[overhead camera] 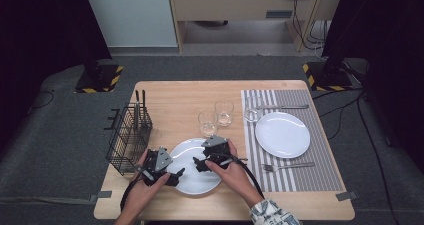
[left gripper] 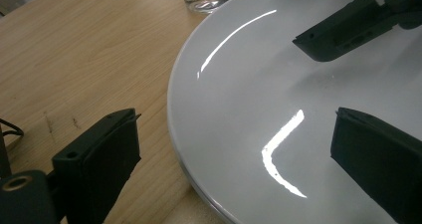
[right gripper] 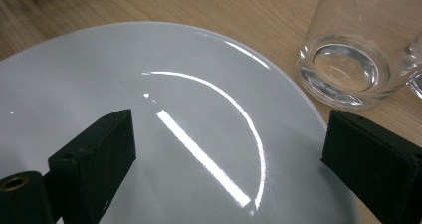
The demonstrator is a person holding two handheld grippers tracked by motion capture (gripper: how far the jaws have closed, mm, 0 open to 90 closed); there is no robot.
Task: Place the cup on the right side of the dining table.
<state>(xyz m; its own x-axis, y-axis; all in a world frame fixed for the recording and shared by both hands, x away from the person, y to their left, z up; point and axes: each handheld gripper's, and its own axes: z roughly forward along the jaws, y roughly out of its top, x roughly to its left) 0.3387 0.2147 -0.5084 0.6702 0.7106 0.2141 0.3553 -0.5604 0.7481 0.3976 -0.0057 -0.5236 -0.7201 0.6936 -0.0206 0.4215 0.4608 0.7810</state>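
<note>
Two hand-held grippers meet over a round white ceramic plate at the near edge of the light wooden table, w/ the person's forearms coming in from below. Left hand-held gripper sits at the plate's left rim, jaws spread wide: in the left gripper view one jaw hangs over bare wood just outside the rim, the other over the plate, rim running between them; whether either jaw touches the plate cannot be told. Right hand-held gripper is over the plate's upper right part, jaws also spread & holding nothing; in the right gripper view both sit above the white surface, one near the rim. A clear drinking glass stands on the table just beyond that rim, a second glass close beside it. Black wire basket stands at table's left edge. On the right, a grey striped placemat carries another white plate & a metal fork.
</note>
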